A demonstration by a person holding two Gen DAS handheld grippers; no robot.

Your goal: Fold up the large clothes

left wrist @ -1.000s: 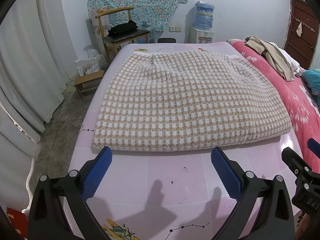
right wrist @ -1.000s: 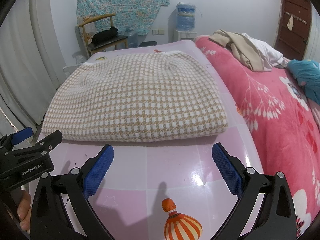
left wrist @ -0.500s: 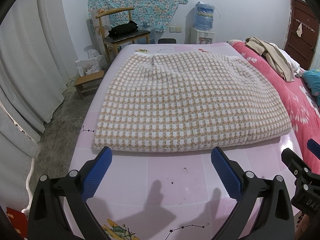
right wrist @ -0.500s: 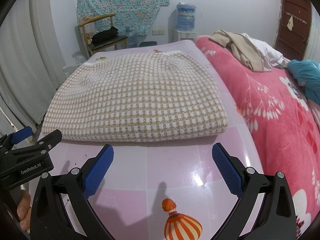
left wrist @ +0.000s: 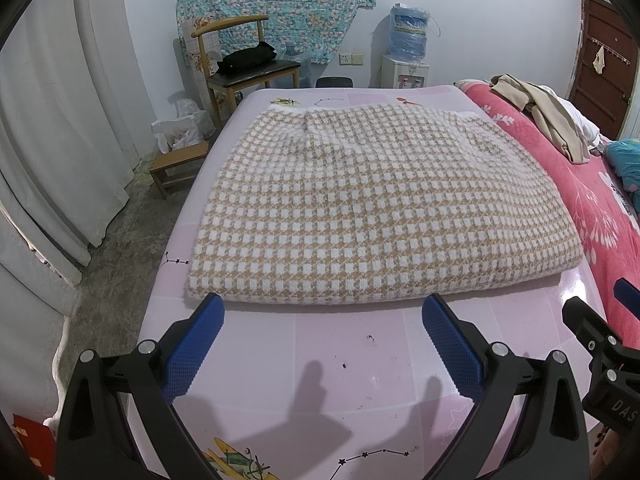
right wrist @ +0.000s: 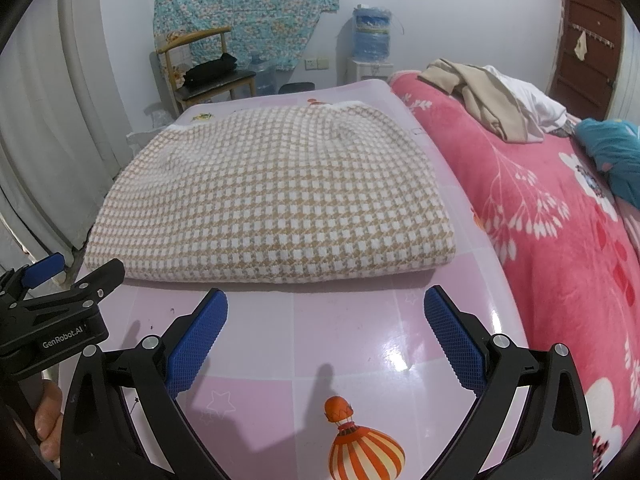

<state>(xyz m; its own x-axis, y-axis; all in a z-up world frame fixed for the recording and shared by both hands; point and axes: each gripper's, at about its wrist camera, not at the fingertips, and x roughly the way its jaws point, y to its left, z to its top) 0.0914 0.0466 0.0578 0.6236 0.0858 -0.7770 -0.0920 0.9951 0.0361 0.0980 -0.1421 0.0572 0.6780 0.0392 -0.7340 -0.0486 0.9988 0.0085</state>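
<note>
A tan-and-white checked garment (left wrist: pixel 380 208) (right wrist: pixel 272 200) lies folded flat on the pink patterned mat (left wrist: pixel 320 352) (right wrist: pixel 340 340). My left gripper (left wrist: pixel 322 308) hovers just short of its near folded edge, towards the left corner, open and empty. My right gripper (right wrist: pixel 326 306) hangs before the same edge nearer the right corner, also open with nothing between its blue pads. Each gripper shows at the side of the other's view. A hand (right wrist: pixel 46 428) holds the left gripper's handle.
A pink flowered blanket (right wrist: pixel 560 240) covers the bed on the right, with beige and white clothes (right wrist: pixel 488 104) and a teal item (right wrist: pixel 612 152) on it. A chair (left wrist: pixel 244 68), small stool (left wrist: pixel 176 168), water dispenser (left wrist: pixel 408 52) and curtains (left wrist: pixel 52 140) stand beyond and left.
</note>
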